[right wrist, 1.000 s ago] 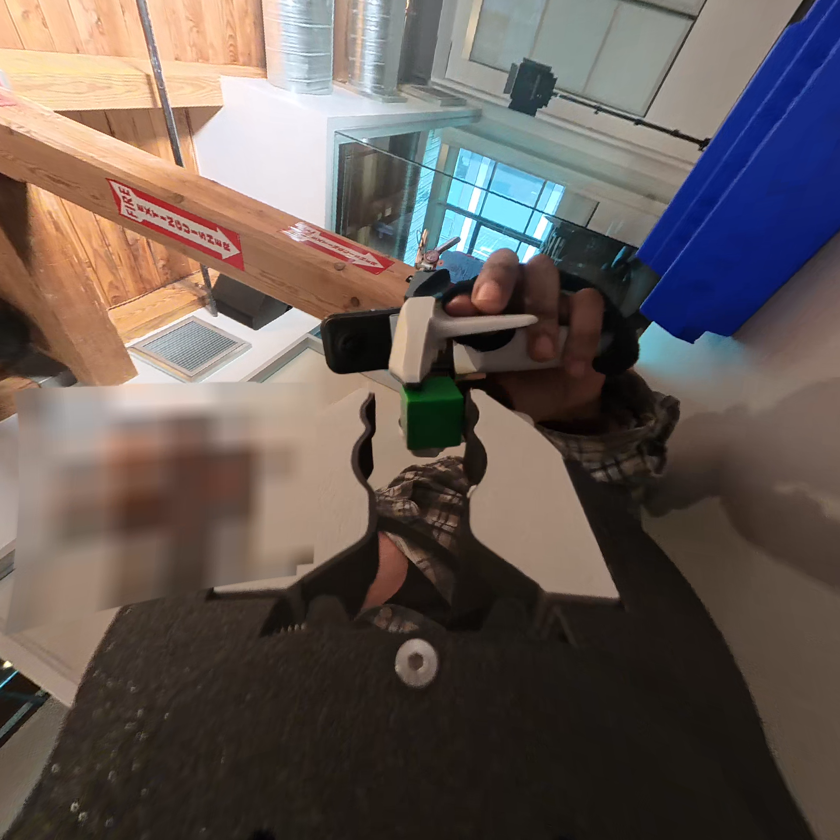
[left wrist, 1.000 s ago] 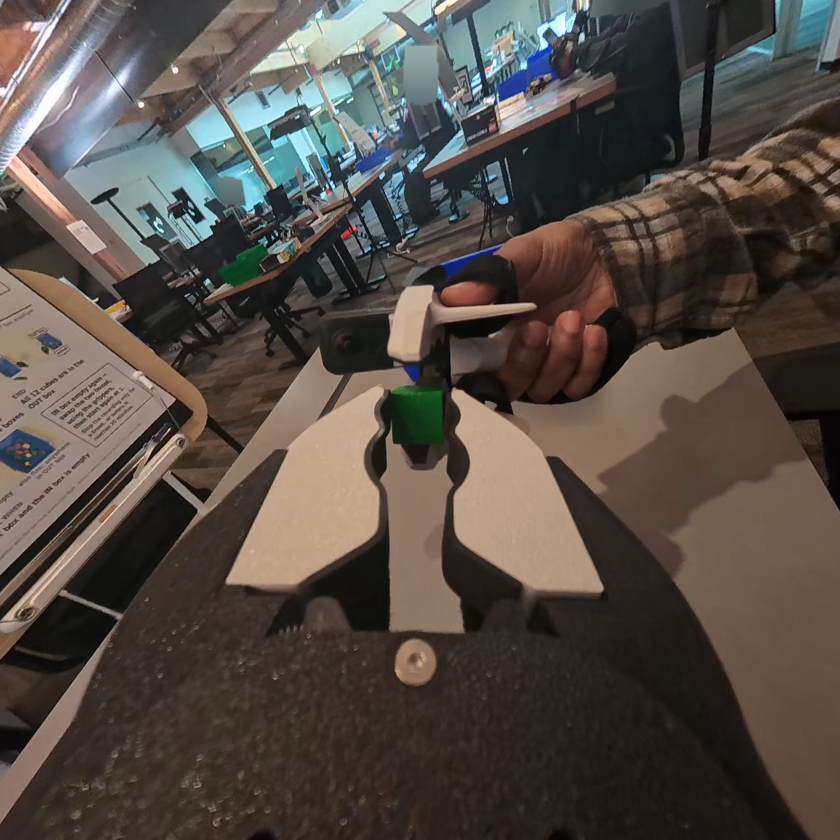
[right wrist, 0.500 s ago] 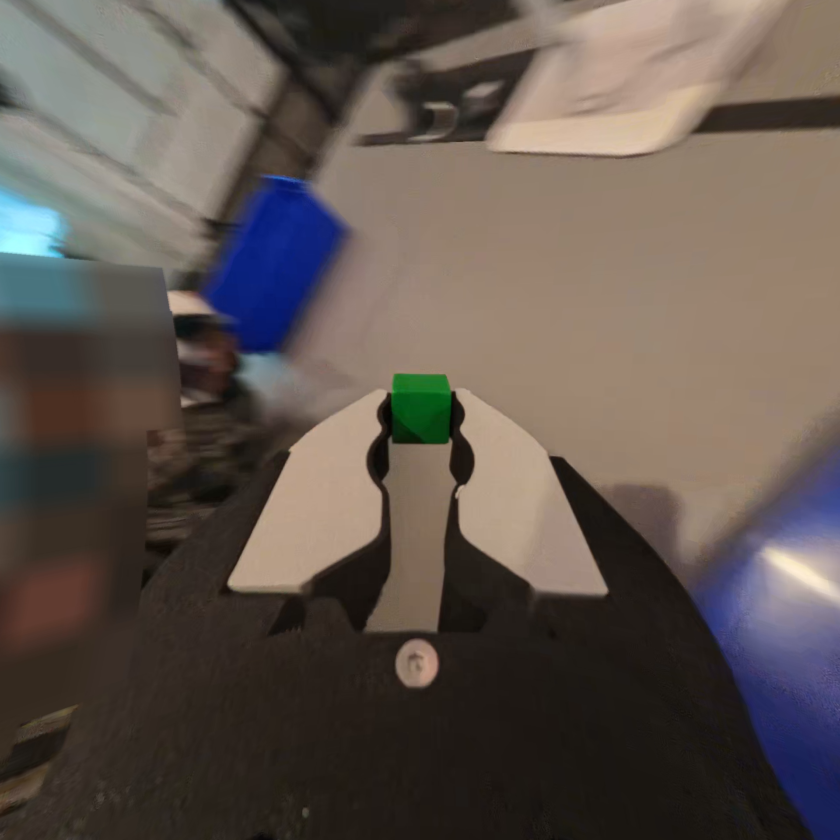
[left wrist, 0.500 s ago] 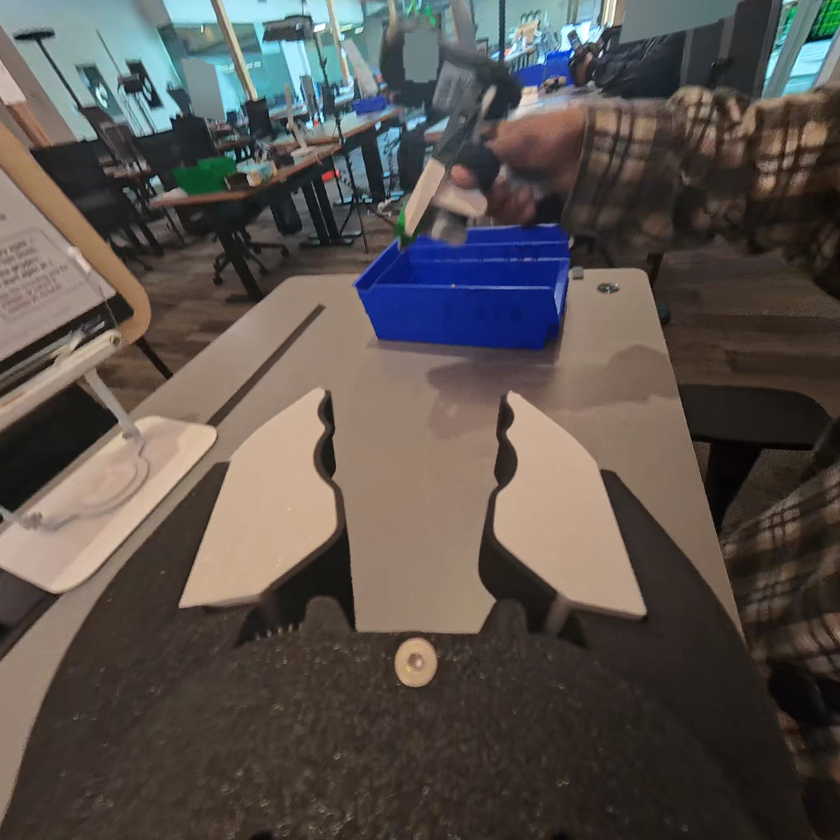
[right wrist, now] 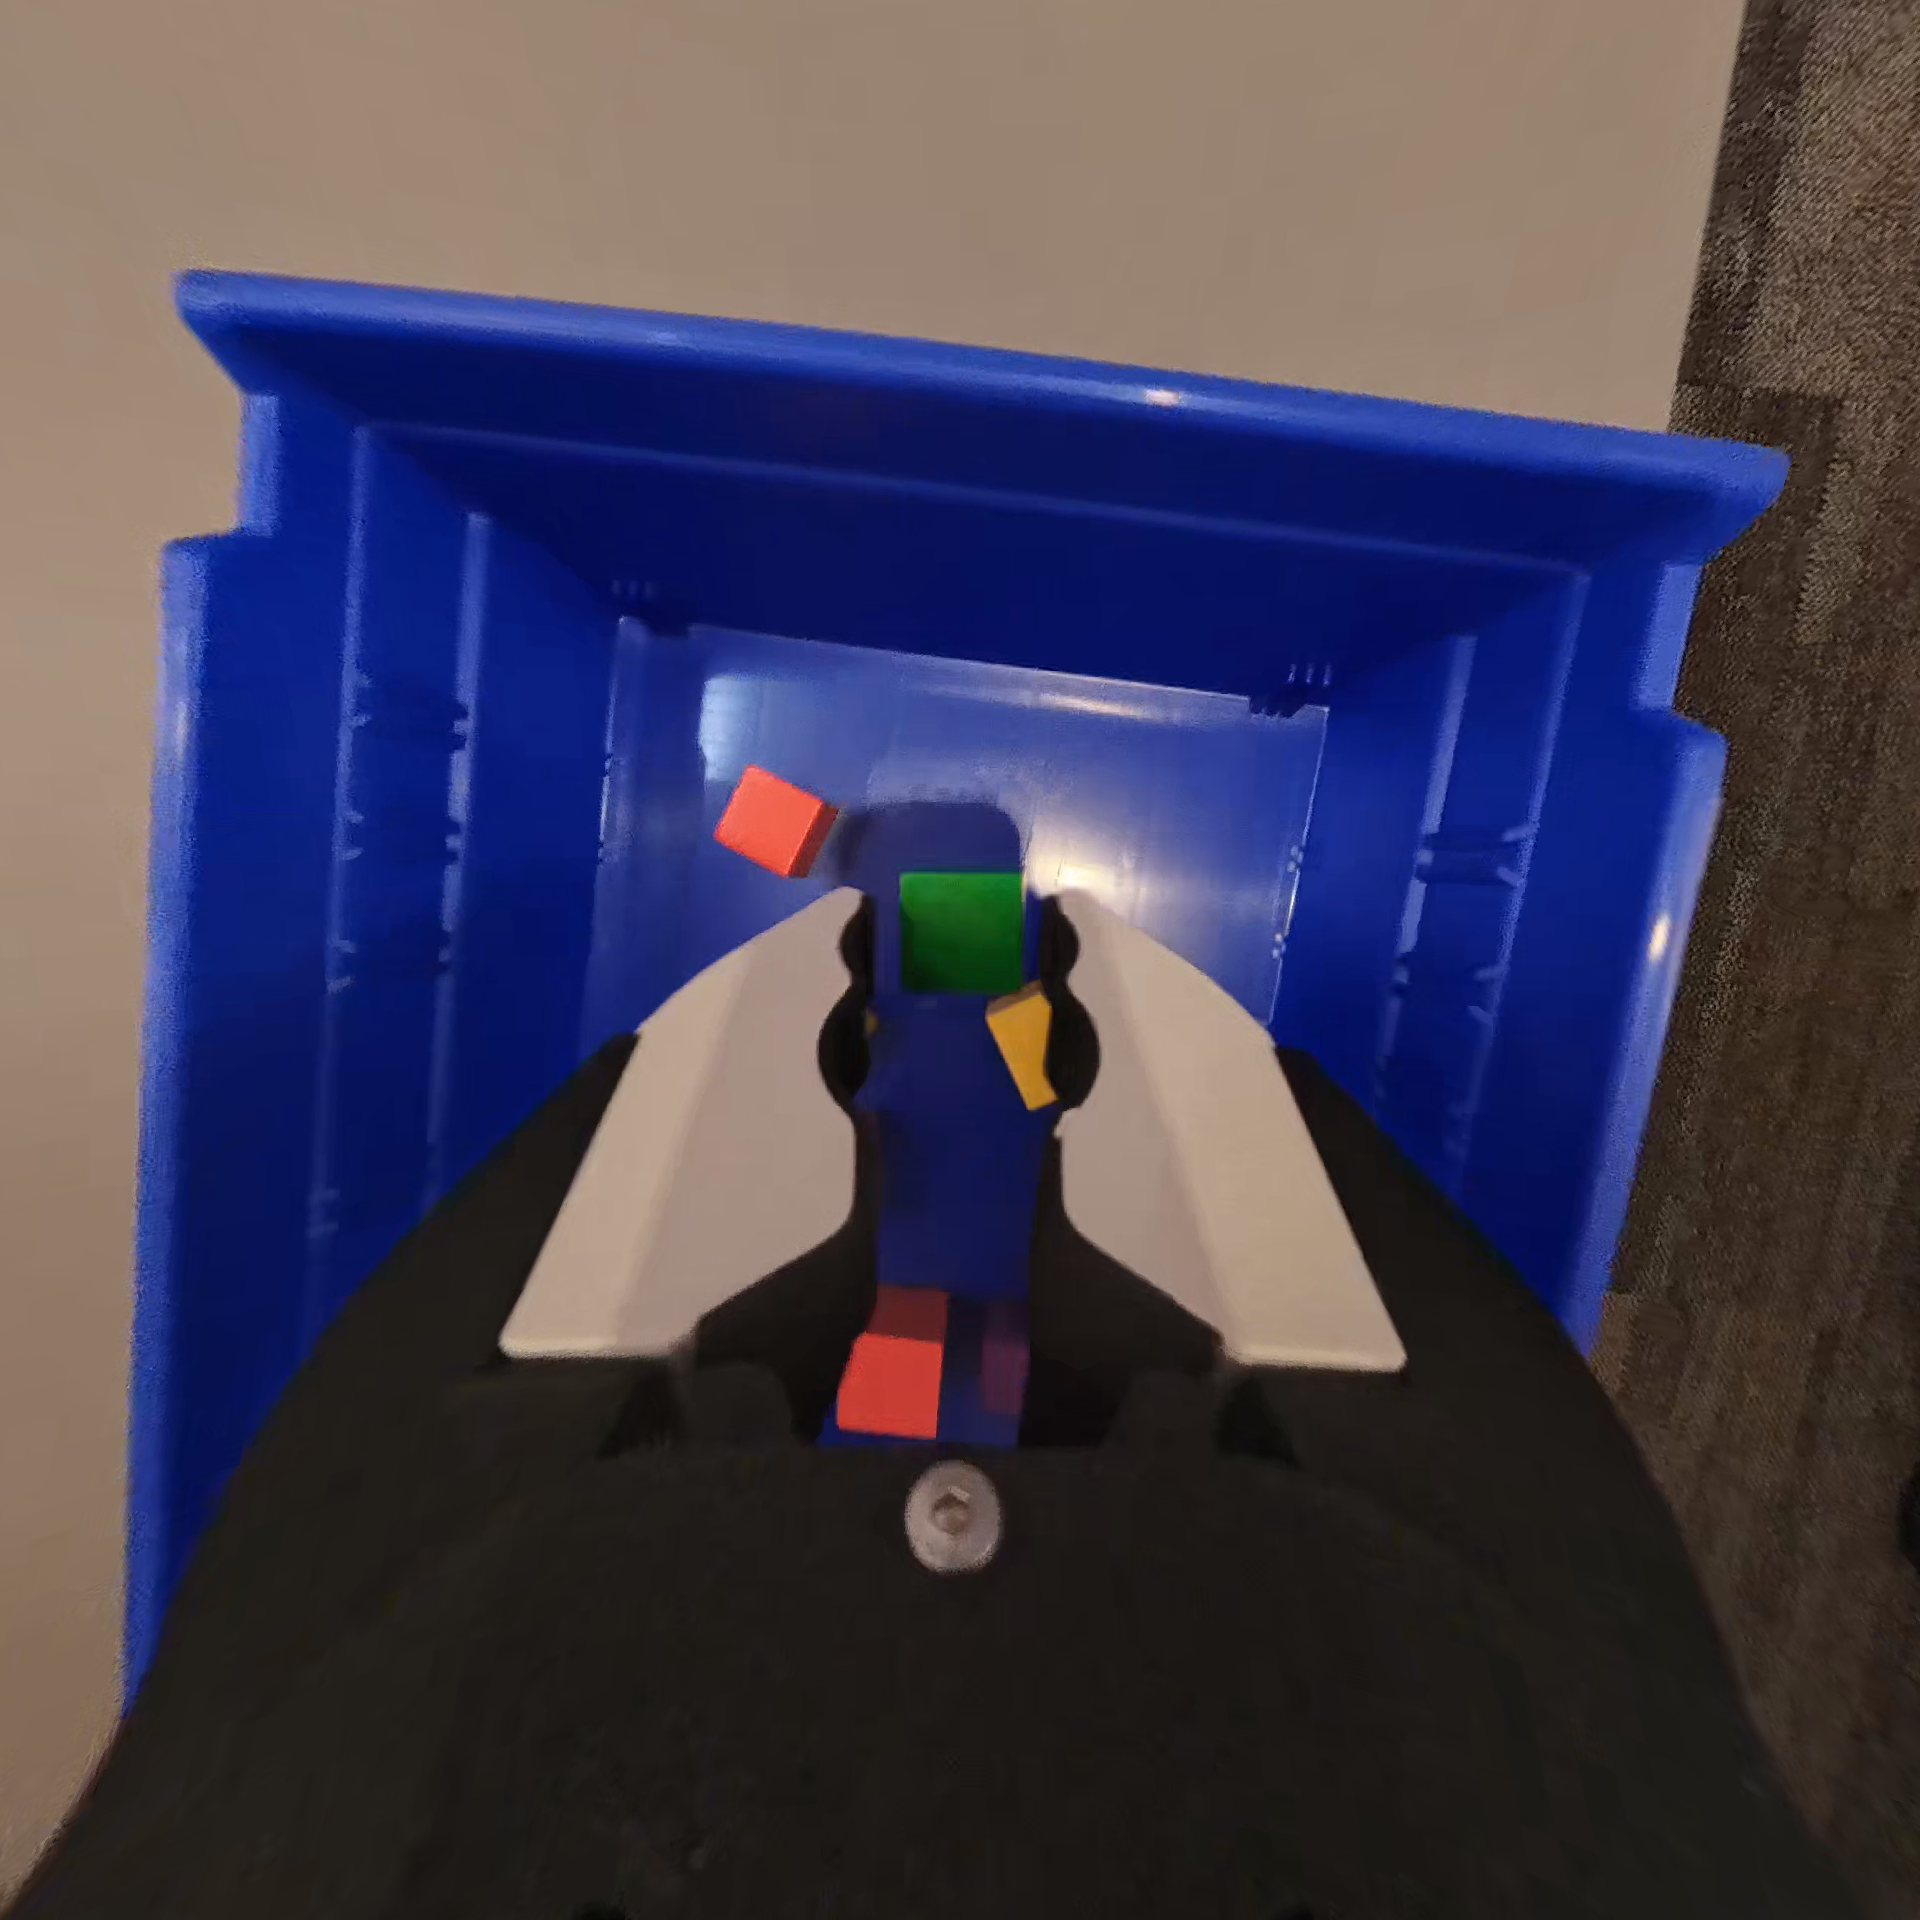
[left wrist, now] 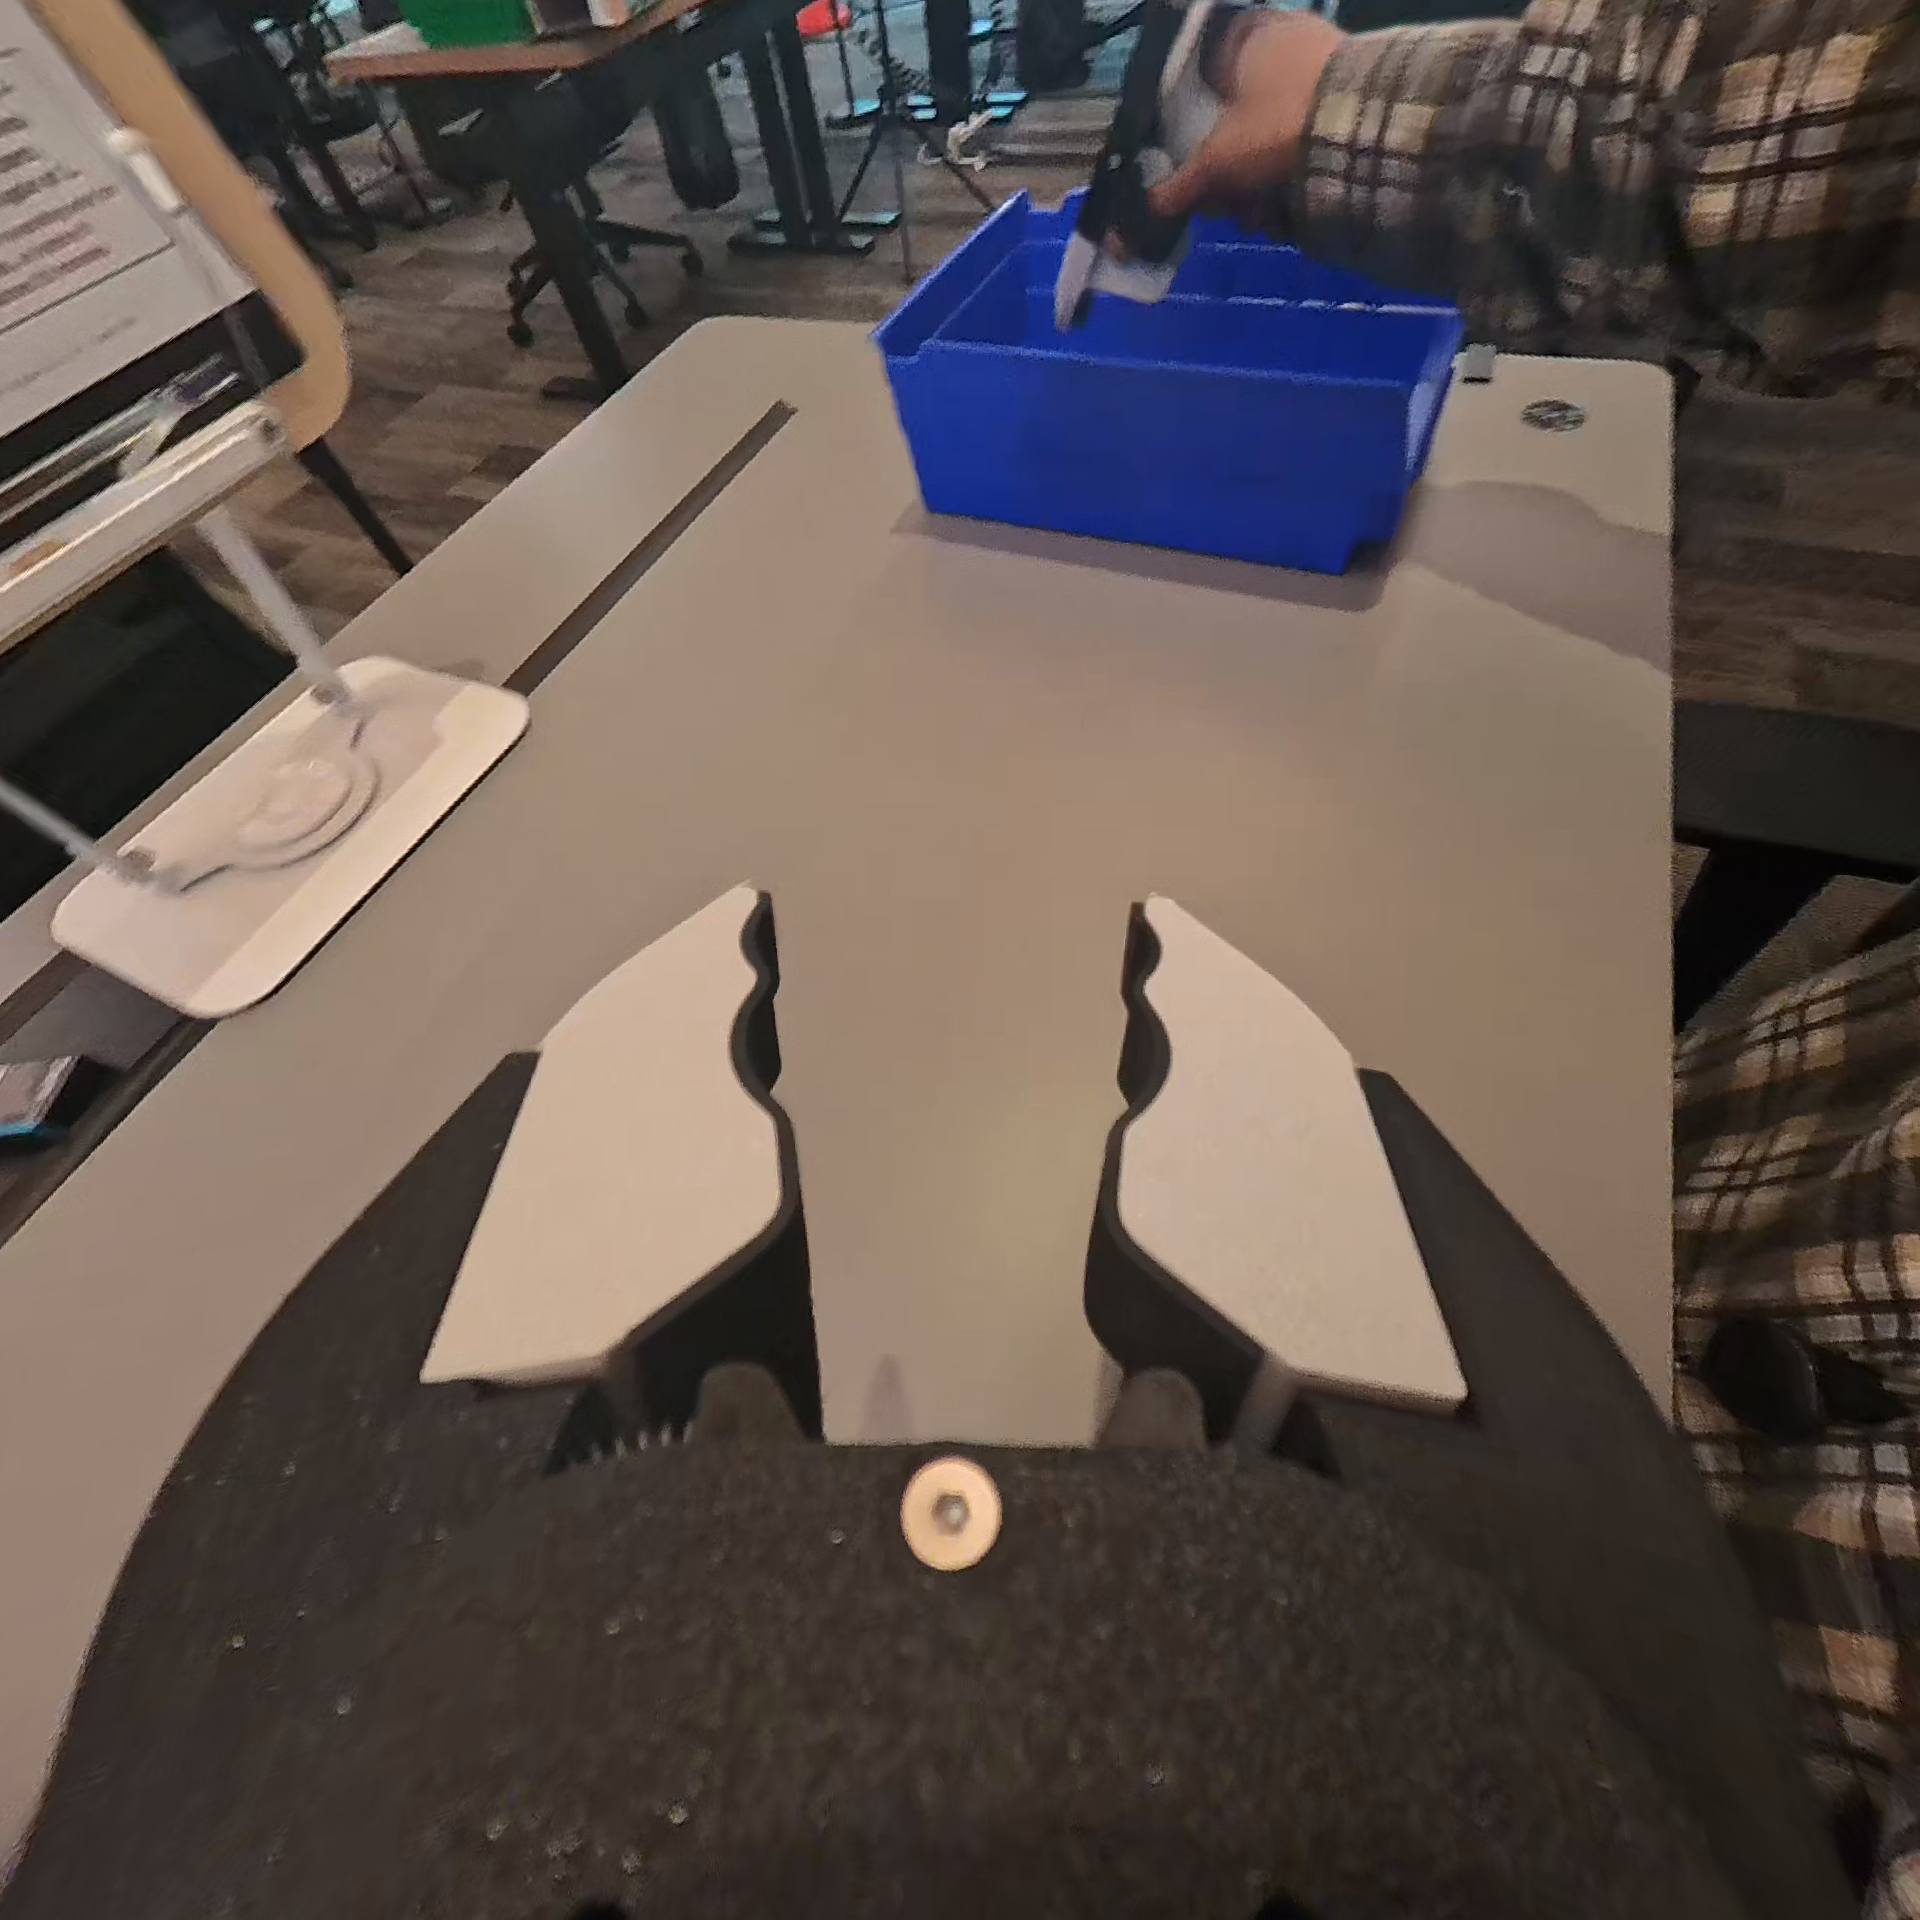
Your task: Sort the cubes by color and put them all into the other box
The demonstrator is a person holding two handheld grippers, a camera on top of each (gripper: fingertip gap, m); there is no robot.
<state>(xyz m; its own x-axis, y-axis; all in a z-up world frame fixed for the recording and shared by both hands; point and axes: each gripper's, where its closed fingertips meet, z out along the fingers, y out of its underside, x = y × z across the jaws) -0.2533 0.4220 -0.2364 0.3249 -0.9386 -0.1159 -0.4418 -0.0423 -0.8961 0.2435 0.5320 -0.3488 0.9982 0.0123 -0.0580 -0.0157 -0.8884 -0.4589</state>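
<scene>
In the right wrist view my right gripper (right wrist: 948, 904) points down into the blue box (right wrist: 935, 364). A green cube (right wrist: 961, 932) sits between its fingertips, with a strip of blue showing between the cube and each pad, so the pads do not press on it. On the box floor lie a red cube (right wrist: 774, 819), a yellow cube (right wrist: 1023, 1044), a second red cube (right wrist: 891, 1387) and a purple one (right wrist: 1003, 1361). In the left wrist view my left gripper (left wrist: 948, 904) is open and empty above the grey table (left wrist: 1039, 727). The right gripper (left wrist: 1081, 291) dips into the blue box (left wrist: 1143, 447) farther off.
A white stand base (left wrist: 291, 821) with a sheet holder stands at the table's left edge. A plaid sleeve (left wrist: 1558, 156) reaches over the box from the right. The table's right edge drops to carpet floor (right wrist: 1818, 727) beside the box.
A second ago both grippers gripped the green cube. The left one opened and drew back. The right carried the cube over the blue box, and its pads have now parted from it.
</scene>
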